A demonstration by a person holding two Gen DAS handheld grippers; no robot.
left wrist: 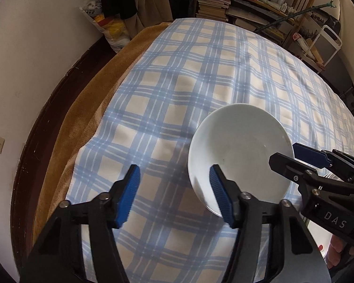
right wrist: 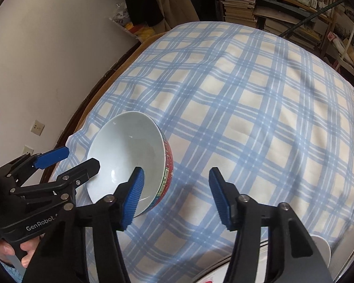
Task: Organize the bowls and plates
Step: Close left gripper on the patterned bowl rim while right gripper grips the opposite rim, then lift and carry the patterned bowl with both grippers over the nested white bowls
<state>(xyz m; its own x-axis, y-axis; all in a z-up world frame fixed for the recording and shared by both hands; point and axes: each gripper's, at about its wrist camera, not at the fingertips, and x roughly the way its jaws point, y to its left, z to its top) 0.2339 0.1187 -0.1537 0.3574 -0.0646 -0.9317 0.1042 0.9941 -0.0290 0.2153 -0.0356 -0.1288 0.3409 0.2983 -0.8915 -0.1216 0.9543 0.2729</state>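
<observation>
Nearest me, the left gripper (left wrist: 174,172) hangs with its jaws apart. Its right pad sits over the white inside of the bowl (left wrist: 238,151) and its left pad stands outside over the plaid cloth (left wrist: 200,75), so the bowl's near-left rim lies between them, unpressed as far as I can see. The right gripper (right wrist: 176,172) is likewise parted astride the opposite rim, one pad inside and one out.

Only the right wrist view shows me the bowl's red patterned outer wall, a white plate (right wrist: 323,247) edge at the near right, and a hand (right wrist: 14,252) on the left gripper's handle. The left wrist view shows the bowl as plain white.

The bowl rests on the near part of the cloth. Farther off are a tan blanket (left wrist: 101,89) at the left and book-laden shelves (left wrist: 214,4) beyond.
</observation>
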